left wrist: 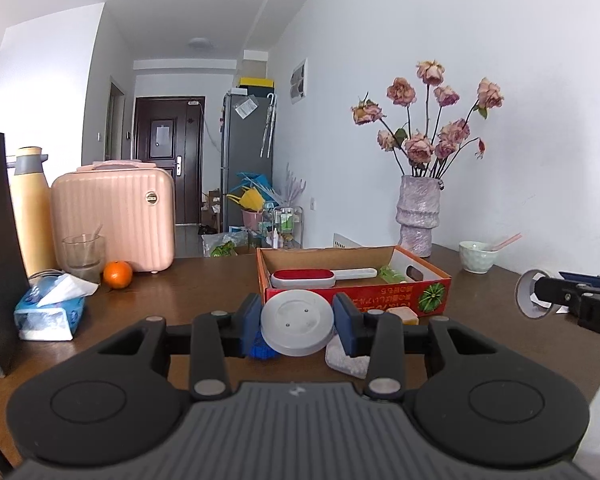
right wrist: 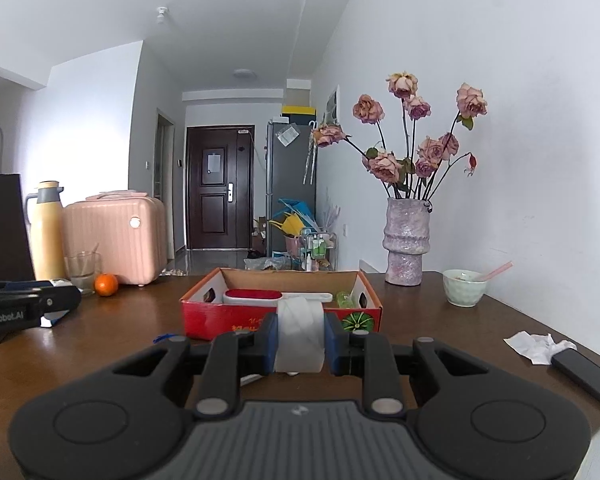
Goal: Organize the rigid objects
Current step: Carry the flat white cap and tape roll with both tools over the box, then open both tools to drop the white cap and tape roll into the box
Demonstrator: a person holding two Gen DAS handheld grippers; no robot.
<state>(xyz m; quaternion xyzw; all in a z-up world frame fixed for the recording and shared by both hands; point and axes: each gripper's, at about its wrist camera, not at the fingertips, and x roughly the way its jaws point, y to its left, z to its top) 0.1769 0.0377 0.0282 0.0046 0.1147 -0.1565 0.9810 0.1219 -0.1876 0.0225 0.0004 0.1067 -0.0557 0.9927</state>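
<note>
My left gripper [left wrist: 298, 322] is shut on a round grey disc [left wrist: 297, 322], held above the table just in front of the red cardboard box [left wrist: 356, 294]. My right gripper [right wrist: 300, 338] is shut on a white tape roll [right wrist: 300, 332], also in front of the box [right wrist: 228, 320]. The right gripper and its roll show at the right edge of the left wrist view [left wrist: 534, 294]. Inside the box lie a red-and-white lint brush [left wrist: 306, 278] and a green item [left wrist: 392, 274]. A yellow block [left wrist: 402, 314], a blue item [left wrist: 262, 348] and a white pad [left wrist: 348, 360] lie under the left gripper.
On the brown table stand a pink case [left wrist: 114, 218], a yellow flask [left wrist: 30, 216], a glass [left wrist: 84, 258], an orange [left wrist: 117, 274], a tissue pack [left wrist: 48, 310], a vase of roses [left wrist: 418, 216] and a bowl [left wrist: 478, 256]. Crumpled paper [right wrist: 534, 346] and a black phone [right wrist: 584, 374] lie at right.
</note>
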